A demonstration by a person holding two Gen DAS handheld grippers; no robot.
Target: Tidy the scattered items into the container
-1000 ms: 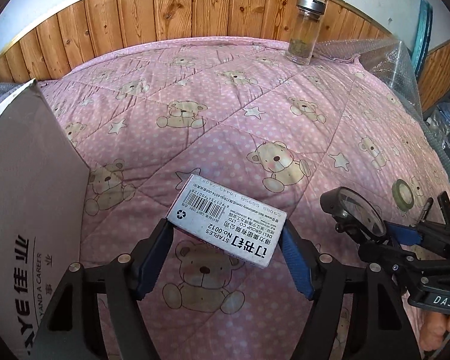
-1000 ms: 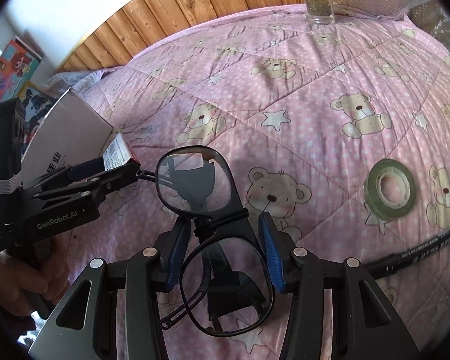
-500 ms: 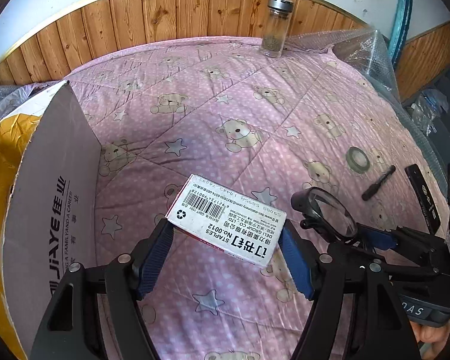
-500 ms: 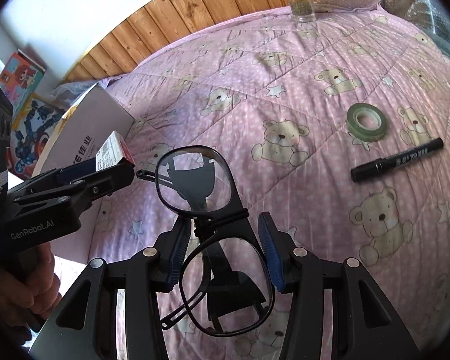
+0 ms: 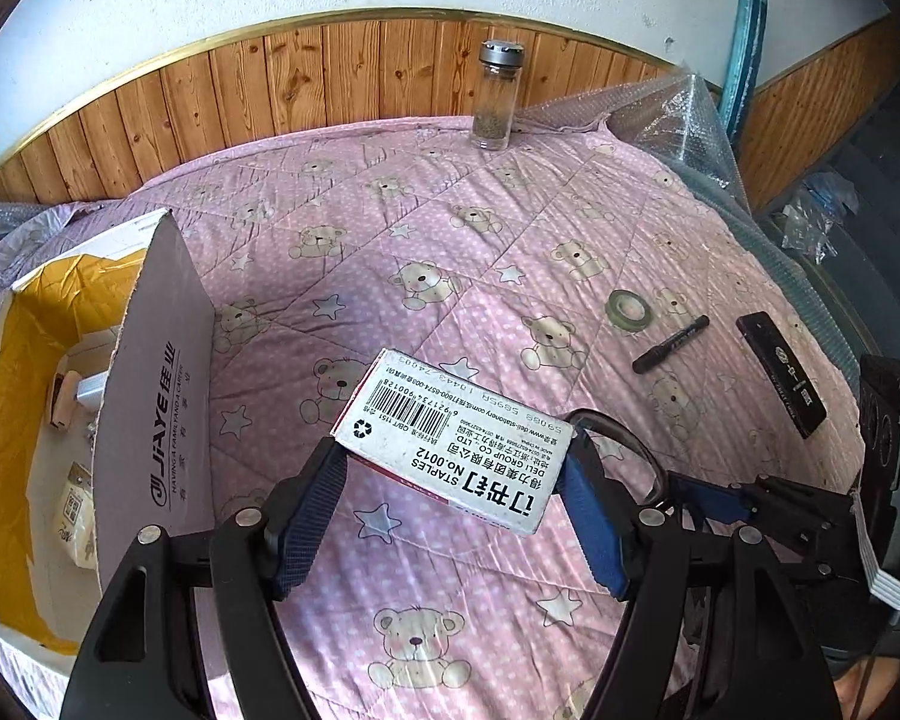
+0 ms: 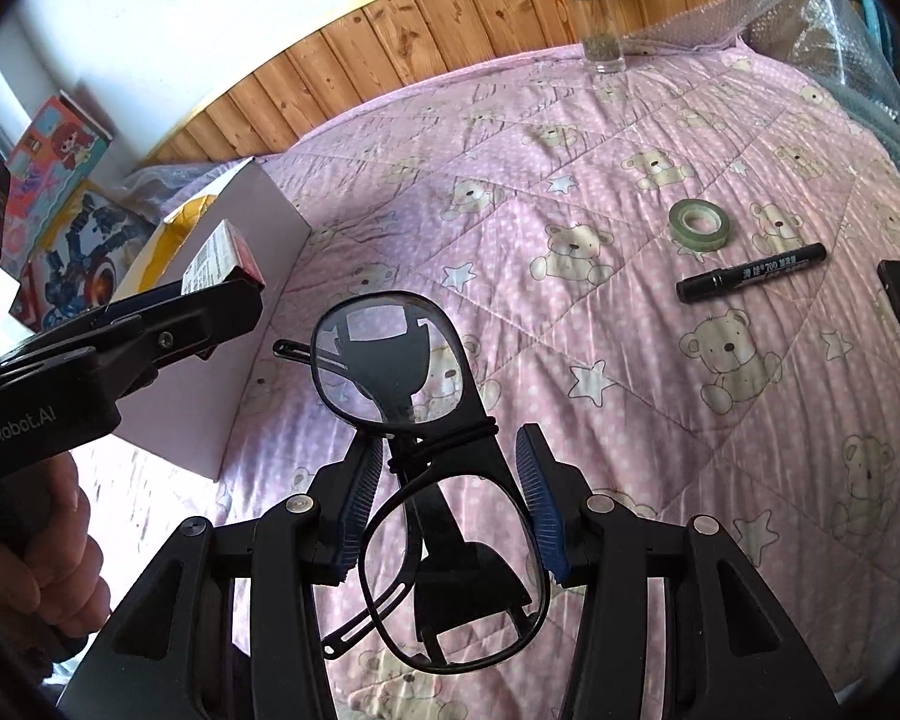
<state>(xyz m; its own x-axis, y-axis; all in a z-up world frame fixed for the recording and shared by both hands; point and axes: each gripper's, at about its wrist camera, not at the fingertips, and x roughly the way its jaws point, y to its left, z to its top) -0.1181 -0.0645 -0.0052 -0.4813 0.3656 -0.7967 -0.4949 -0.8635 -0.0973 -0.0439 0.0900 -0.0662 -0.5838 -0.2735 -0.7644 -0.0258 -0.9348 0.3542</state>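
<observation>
My left gripper is shut on a white staples box with a barcode, held above the pink bear quilt. The open cardboard box with yellow lining stands to its left, with a few small items inside. My right gripper is shut on a pair of black-framed glasses, its lenses one above the other. In the right wrist view the left gripper and staples box hover by the cardboard box. A tape roll, a black marker and a black flat case lie on the quilt.
A glass jar with a metal lid stands at the far edge by the wooden panelling. Bubble wrap is bunched at the back right corner. Colourful toy boxes sit beyond the cardboard box. A hand holds the left gripper's handle.
Both grippers have risen and pulled back from the quilt, each keeping its item. The cardboard box interior, tape, marker and black case have come into view.
</observation>
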